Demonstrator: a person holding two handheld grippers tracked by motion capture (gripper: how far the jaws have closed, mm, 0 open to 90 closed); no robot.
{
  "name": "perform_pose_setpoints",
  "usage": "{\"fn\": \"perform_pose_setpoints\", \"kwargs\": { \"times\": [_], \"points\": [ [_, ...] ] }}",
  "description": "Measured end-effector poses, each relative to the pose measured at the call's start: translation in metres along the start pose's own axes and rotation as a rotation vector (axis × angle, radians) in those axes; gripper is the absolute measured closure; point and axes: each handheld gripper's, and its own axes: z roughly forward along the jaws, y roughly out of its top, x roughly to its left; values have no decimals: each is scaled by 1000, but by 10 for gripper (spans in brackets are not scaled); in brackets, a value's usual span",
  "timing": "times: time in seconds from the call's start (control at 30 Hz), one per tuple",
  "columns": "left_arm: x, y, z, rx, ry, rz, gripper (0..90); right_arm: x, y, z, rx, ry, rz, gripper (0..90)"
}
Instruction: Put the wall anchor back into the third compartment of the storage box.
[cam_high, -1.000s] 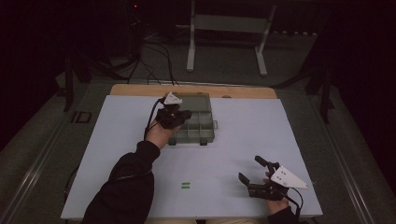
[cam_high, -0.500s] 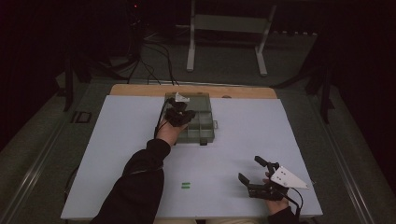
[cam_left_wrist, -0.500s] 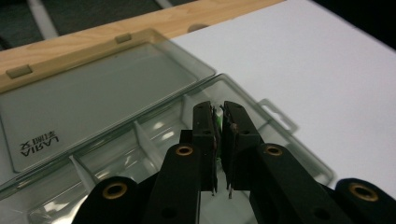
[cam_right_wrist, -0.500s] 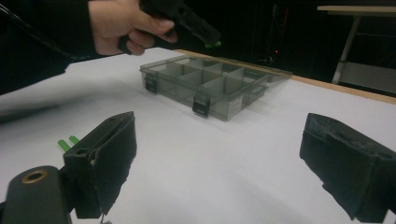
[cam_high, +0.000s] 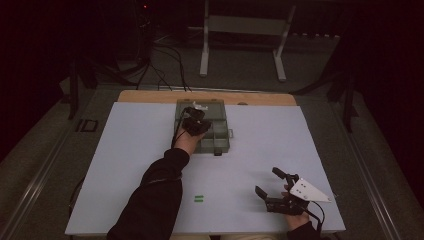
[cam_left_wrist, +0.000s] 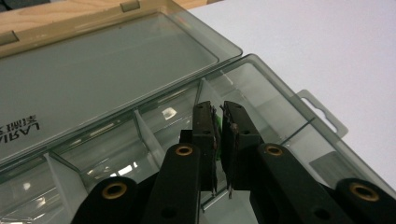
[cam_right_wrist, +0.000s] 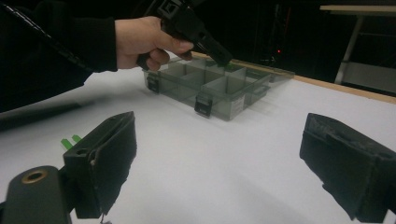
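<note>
My left gripper (cam_high: 196, 111) is above the far part of the grey compartment box (cam_high: 220, 140), which stands open at the far middle of the white table (cam_high: 140, 150), its lid (cam_left_wrist: 107, 65) lying flat behind it. The jaws are almost together and pinch a small green piece (cam_left_wrist: 216, 135) between the pads, over a compartment at the far side of the box. My right gripper (cam_high: 272, 189) rests at the near right of the table, its jaws wide apart and holding nothing. Two green pieces (cam_high: 199, 199) lie on the table near the front, well apart from the box.
</note>
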Motion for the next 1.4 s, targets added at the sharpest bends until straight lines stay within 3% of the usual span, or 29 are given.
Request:
{"fn": "perform_pose_setpoints", "kwargs": {
  "times": [0.2, 0.33, 0.53, 0.73, 0.77, 0.83, 1.13, 1.4],
  "points": [
    [3, 3, -7, -15, -11, -26, 651, 0, 0, 0, 1, 2, 0, 109],
    [3, 6, -19, -33, -2, -20, 511, 0, 0, 0, 0, 1, 0, 109],
    [5, 6, -34, -21, -13, -8, 170, 1, 0, 1, 3, 1, -4, 109],
    [8, 5, -52, -26, -57, 2, 20, 1, 0, 1, 6, 1, -3, 110],
    [8, 5, -55, -27, -79, 8, 8, 1, 0, 1, 6, 0, -3, 109],
    [8, 3, -61, -29, -77, 15, 0, 1, 0, 1, 7, 0, -4, 110],
    [10, -11, -86, -41, -162, 42, 0, 1, -1, 2, 7, 3, -5, 109],
    [7, -27, -107, -58, -205, 69, 0, 2, -1, 3, 11, 6, -6, 109]
  ]
}}
